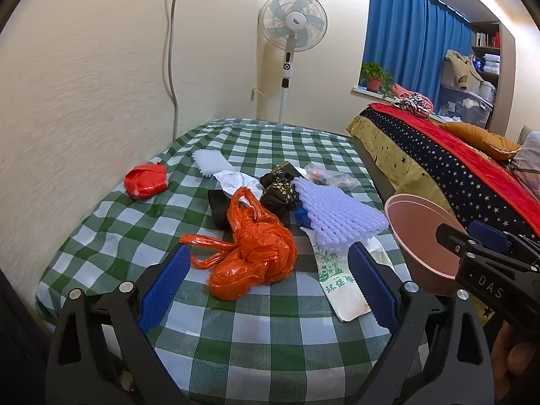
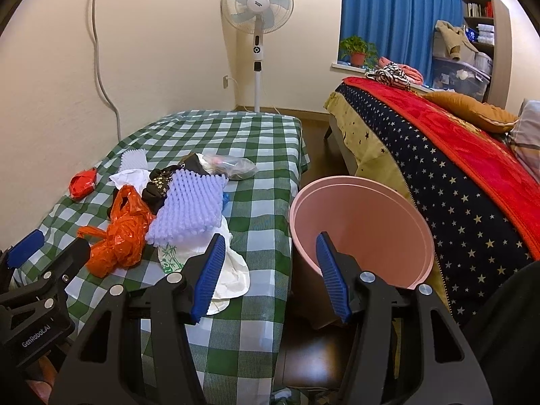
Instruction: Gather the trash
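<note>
Trash lies on a green checked table [image 1: 111, 222]: an orange plastic bag [image 1: 251, 253], a purple foam net [image 1: 337, 216], a white paper sleeve with green print [image 1: 337, 287], a red wrapper [image 1: 145, 179], a white foam net [image 1: 211, 162], black cloth [image 1: 280, 185] and a clear bag [image 1: 329, 177]. A pink bin [image 2: 361, 226] stands right of the table. My left gripper [image 1: 270, 263] is open, its jaws either side of the orange bag. My right gripper [image 2: 271, 246] is open and empty, over the gap between table and bin.
A bed with a red and starred blanket [image 2: 455, 168] stands right of the bin. A standing fan [image 2: 257, 3] is behind the table. A wall [image 1: 84, 101] runs along the table's left side. Blue curtains [image 2: 388, 17] hang at the back.
</note>
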The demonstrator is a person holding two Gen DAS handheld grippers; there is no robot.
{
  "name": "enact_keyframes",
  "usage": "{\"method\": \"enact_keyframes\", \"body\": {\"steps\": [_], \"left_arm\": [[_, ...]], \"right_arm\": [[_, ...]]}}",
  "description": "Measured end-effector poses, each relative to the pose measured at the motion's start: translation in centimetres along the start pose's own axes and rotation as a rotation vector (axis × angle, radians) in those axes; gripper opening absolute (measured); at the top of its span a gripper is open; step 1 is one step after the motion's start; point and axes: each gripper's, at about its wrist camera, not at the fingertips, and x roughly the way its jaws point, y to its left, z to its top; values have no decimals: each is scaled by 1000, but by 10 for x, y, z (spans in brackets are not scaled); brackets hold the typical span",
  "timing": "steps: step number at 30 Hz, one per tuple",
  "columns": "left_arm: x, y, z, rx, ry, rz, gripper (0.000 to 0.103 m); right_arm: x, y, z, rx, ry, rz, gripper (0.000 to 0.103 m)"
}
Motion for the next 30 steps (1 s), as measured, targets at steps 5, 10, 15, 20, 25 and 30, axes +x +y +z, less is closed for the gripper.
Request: {"method": "enact_keyframes", "body": {"steps": [5, 10, 15, 20, 25, 30], "left_arm": [[1, -2, 0, -3, 0, 1, 91], [1, -2, 0, 0, -1, -1, 91], [-1, -3, 0, -2, -5, -1, 91], [-2, -2, 1, -5, -6, -5, 89], [-3, -2, 1, -6, -8, -9, 87], [-4, -2, 1, -10, -7, -15, 83]], "right_arm": [[-2, -1, 0, -2, -7, 3, 57], [-3, 0, 0, 0, -8, 3, 56], [-4, 0, 0, -1, -8, 4, 56], [-4, 0, 0, -1, -8, 3, 56], [-4, 0, 0, -2, -8, 4, 56], [-4, 1, 1, 1, -6, 6, 56]]}}
